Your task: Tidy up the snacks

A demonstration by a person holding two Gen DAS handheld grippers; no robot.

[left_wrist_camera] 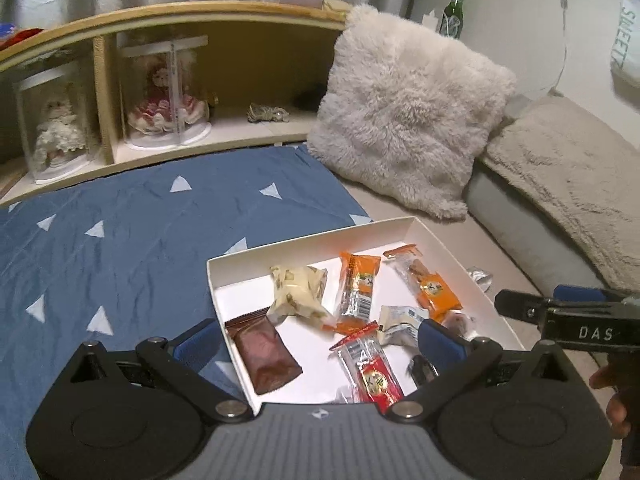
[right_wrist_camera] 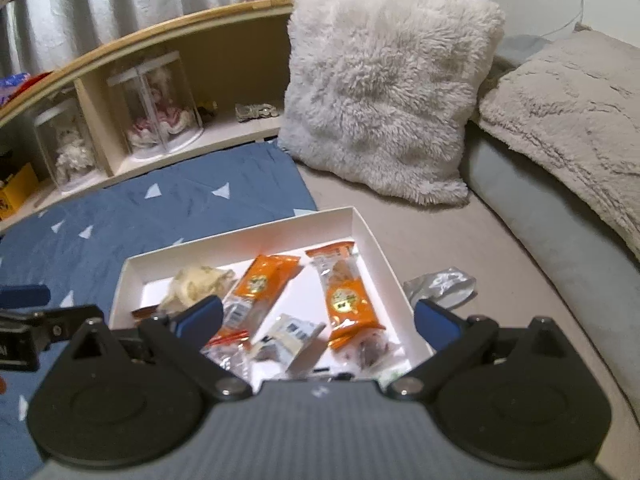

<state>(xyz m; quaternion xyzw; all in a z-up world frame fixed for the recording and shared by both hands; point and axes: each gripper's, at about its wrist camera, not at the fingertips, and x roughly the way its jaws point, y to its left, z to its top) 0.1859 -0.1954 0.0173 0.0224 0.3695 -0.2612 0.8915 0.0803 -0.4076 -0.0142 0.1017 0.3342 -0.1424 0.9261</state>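
Note:
A shallow white box (left_wrist_camera: pixel 312 240) (right_wrist_camera: pixel 240 232) lies on the bed with several wrapped snacks inside. Among them are a brown packet (left_wrist_camera: pixel 264 354), a cream packet (left_wrist_camera: pixel 298 290) (right_wrist_camera: pixel 196 284), two orange packets (left_wrist_camera: pixel 356 286) (right_wrist_camera: pixel 346 300), a red one (left_wrist_camera: pixel 372 372) and a small white one (right_wrist_camera: pixel 292 336). My left gripper (left_wrist_camera: pixel 320 340) hovers open over the box's near end, nothing between its blue pads. My right gripper (right_wrist_camera: pixel 318 316) is also open and empty above the box; it shows from the side (left_wrist_camera: pixel 520 306) in the left wrist view.
A crumpled silver wrapper (right_wrist_camera: pixel 444 284) lies just outside the box's right wall. Behind stand a fluffy cushion (left_wrist_camera: pixel 408 116), a grey blanket (left_wrist_camera: pixel 580 184), a wooden shelf with dolls in clear cases (left_wrist_camera: pixel 164 92) and a green bottle (left_wrist_camera: pixel 452 12). A blue triangle-patterned sheet (left_wrist_camera: pixel 120 232) spreads to the left.

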